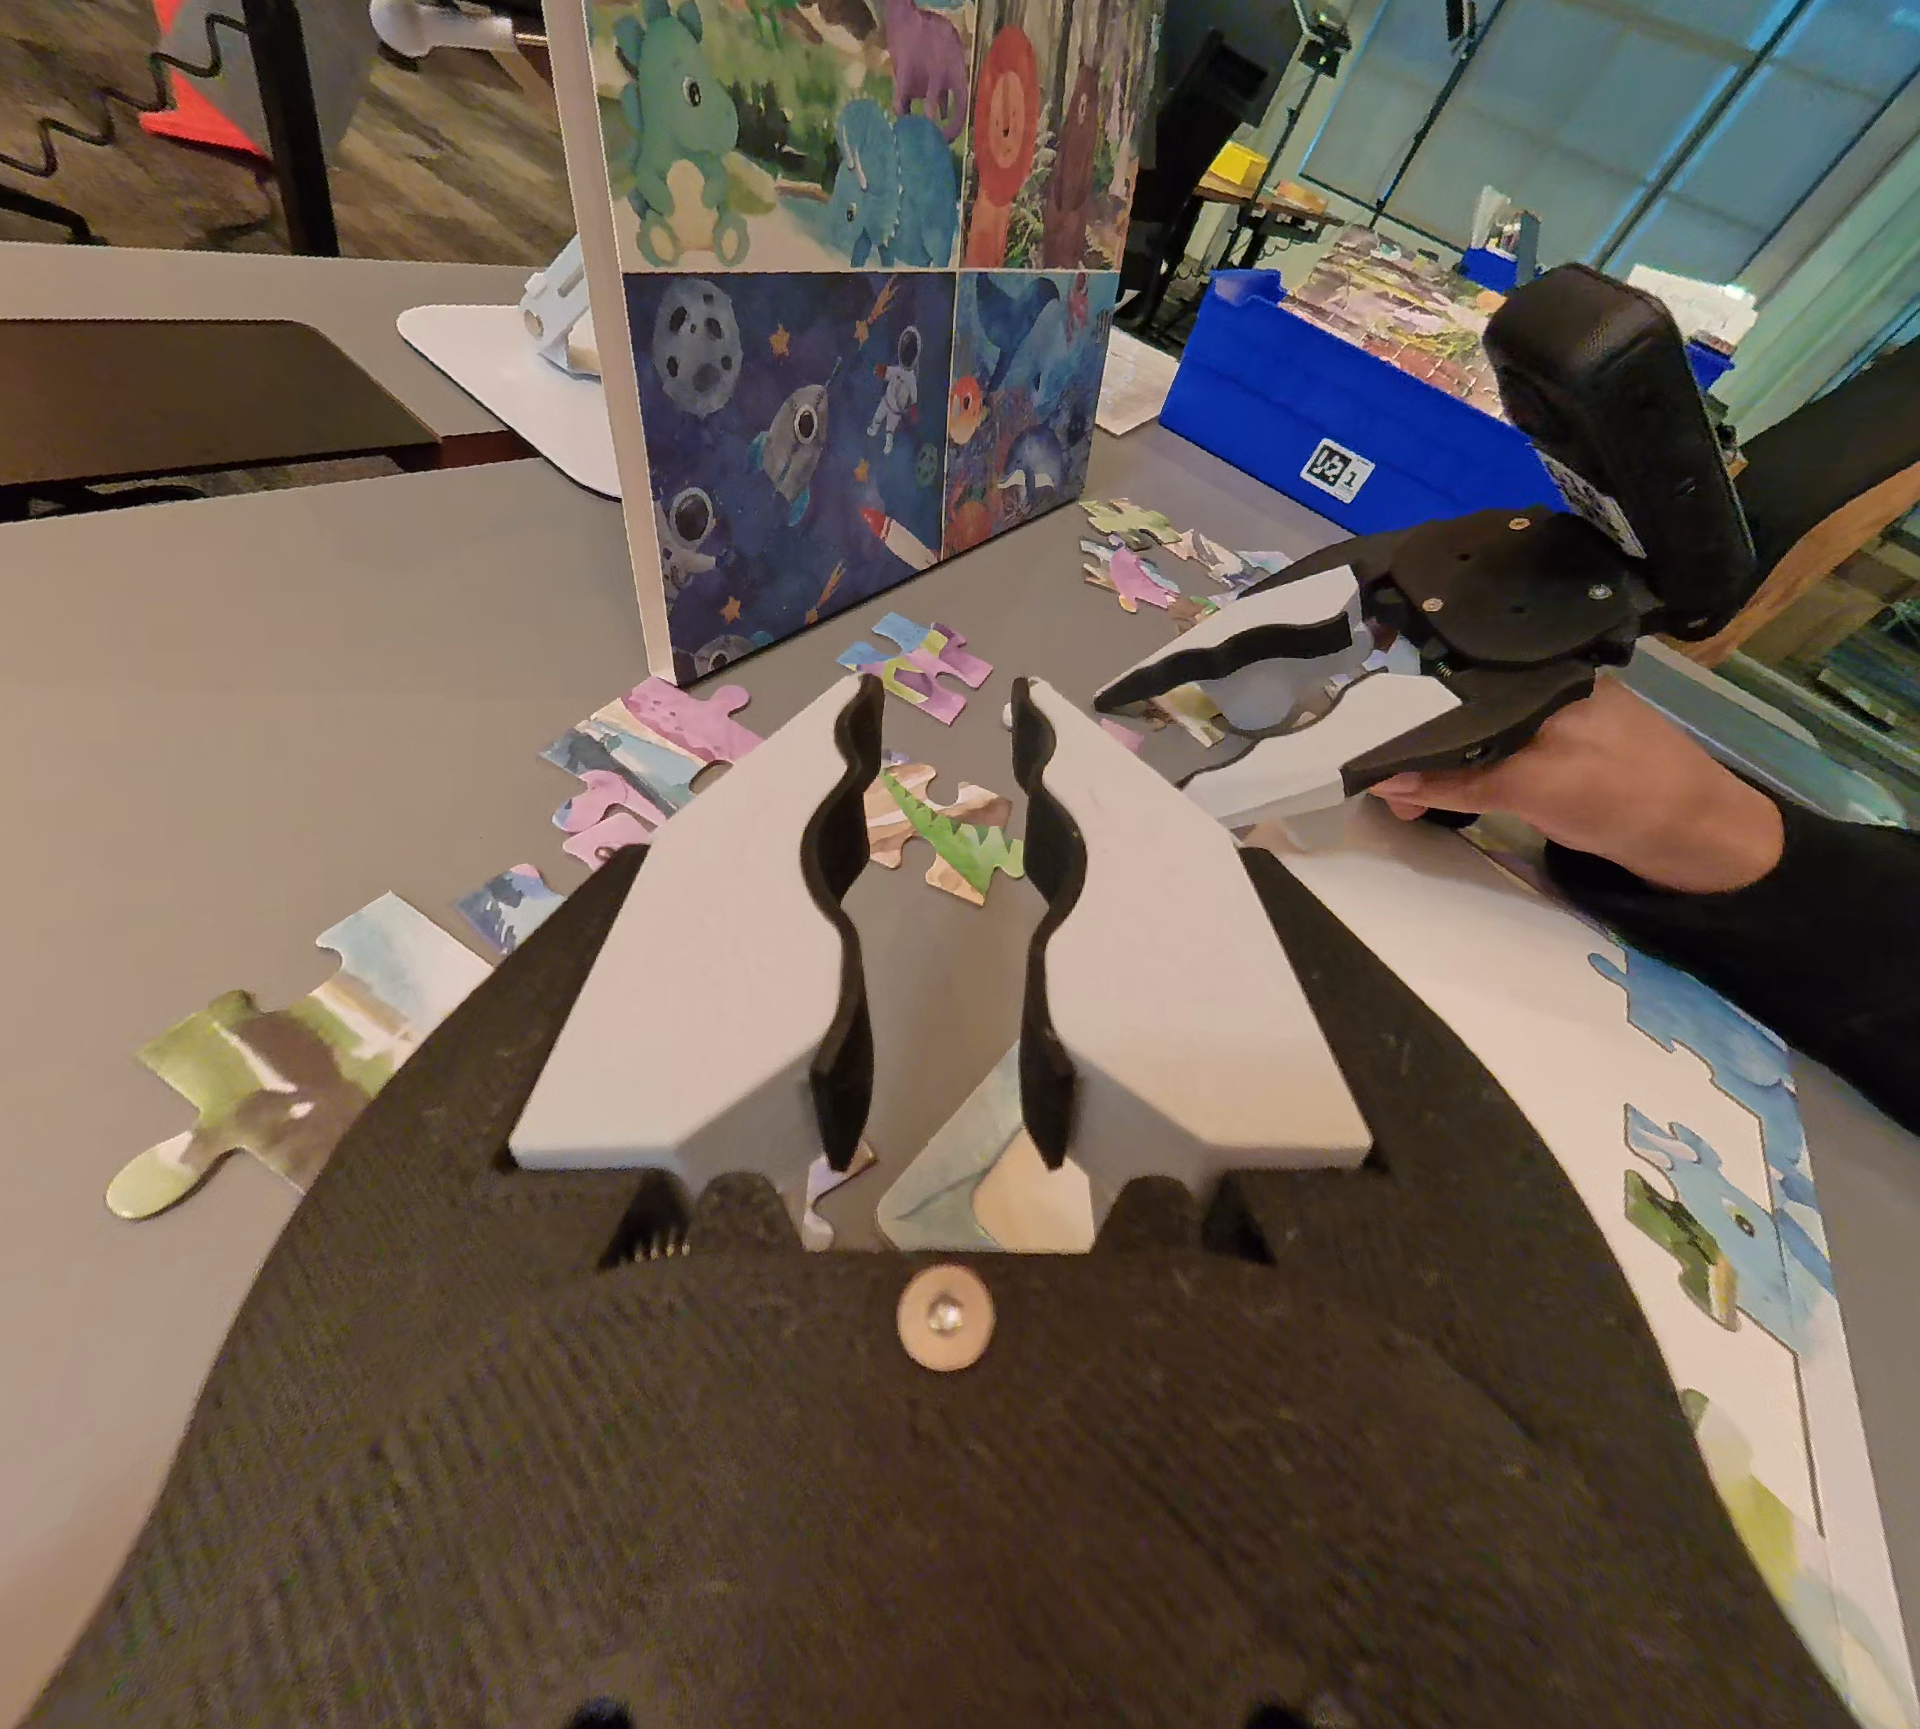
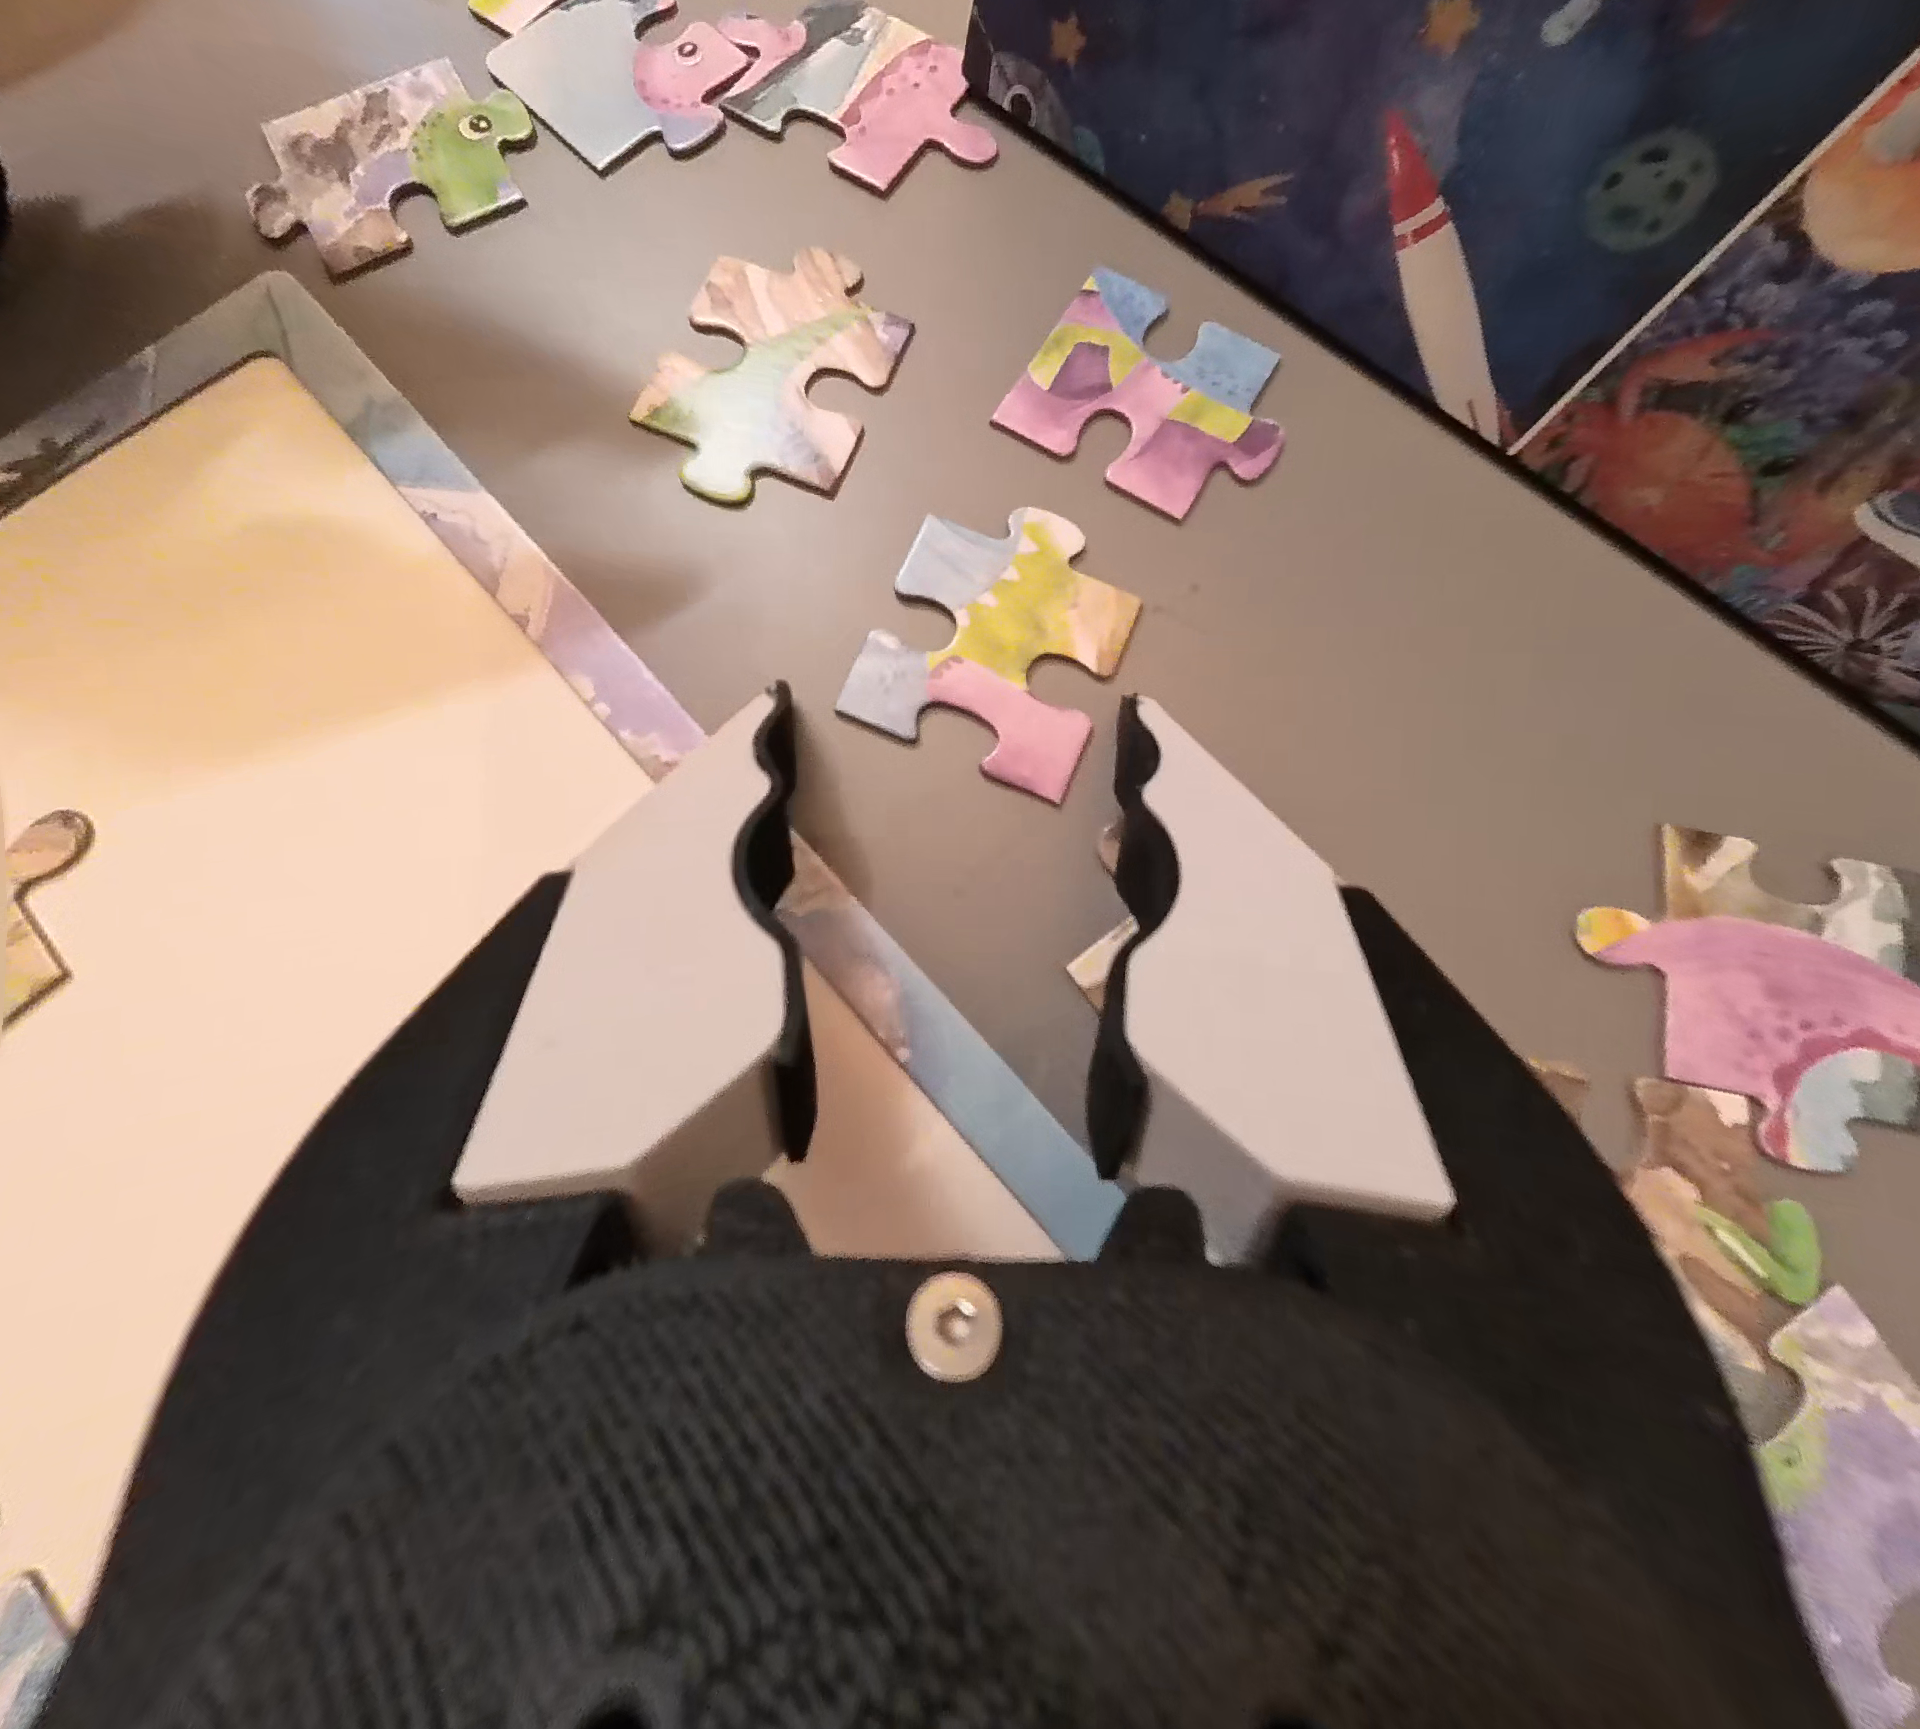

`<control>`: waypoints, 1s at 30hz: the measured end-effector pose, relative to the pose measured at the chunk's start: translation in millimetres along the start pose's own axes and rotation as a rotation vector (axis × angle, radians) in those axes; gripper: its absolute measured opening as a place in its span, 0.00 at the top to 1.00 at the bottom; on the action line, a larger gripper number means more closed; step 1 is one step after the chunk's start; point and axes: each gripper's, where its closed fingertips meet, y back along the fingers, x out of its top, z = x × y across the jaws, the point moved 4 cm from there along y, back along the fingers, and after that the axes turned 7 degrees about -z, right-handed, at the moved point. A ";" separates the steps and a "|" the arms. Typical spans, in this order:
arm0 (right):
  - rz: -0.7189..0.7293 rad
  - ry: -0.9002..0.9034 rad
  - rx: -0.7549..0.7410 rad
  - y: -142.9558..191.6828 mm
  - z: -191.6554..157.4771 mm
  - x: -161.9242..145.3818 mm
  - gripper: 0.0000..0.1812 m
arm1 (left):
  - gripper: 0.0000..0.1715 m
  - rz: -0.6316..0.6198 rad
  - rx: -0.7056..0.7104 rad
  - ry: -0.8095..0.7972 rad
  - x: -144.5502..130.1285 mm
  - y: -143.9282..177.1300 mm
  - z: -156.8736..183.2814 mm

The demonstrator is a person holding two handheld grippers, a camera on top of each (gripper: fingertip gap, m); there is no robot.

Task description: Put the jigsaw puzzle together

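Observation:
Loose jigsaw pieces lie on the grey table point(image 1: 260, 640). My left gripper point(image 1: 943, 703) is open and empty above a piece with a green dinosaur tail point(image 1: 951, 838). My right gripper point(image 2: 954, 709) is open and empty, its tips just short of a blue, yellow and pink piece point(image 2: 987, 651). It also shows in the left wrist view point(image 1: 1153, 734), held by a hand point(image 1: 1558, 796). The puzzle tray point(image 2: 540, 578) lies to its left with pieces set along its edges; in the left wrist view the tray point(image 1: 1538, 983) holds joined blue dinosaur pieces point(image 1: 1725, 1191).
The puzzle box point(image 1: 831, 277) stands upright behind the pieces, close to them point(image 2: 1455, 121). More pieces lie at left point(image 1: 281, 1066), point(image 2: 395, 162) and at right point(image 2: 1766, 993). A blue bin point(image 1: 1351, 422) sits at the back right. A white stand base point(image 1: 499, 391) lies behind the box. About 15 cm separates my left fingertips from my right.

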 end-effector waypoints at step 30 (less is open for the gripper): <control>0.009 -0.031 -0.001 -0.2 8.7 1.1 0.73 | 0.86 -0.029 0.001 -0.023 -3.0 -4.3 3.7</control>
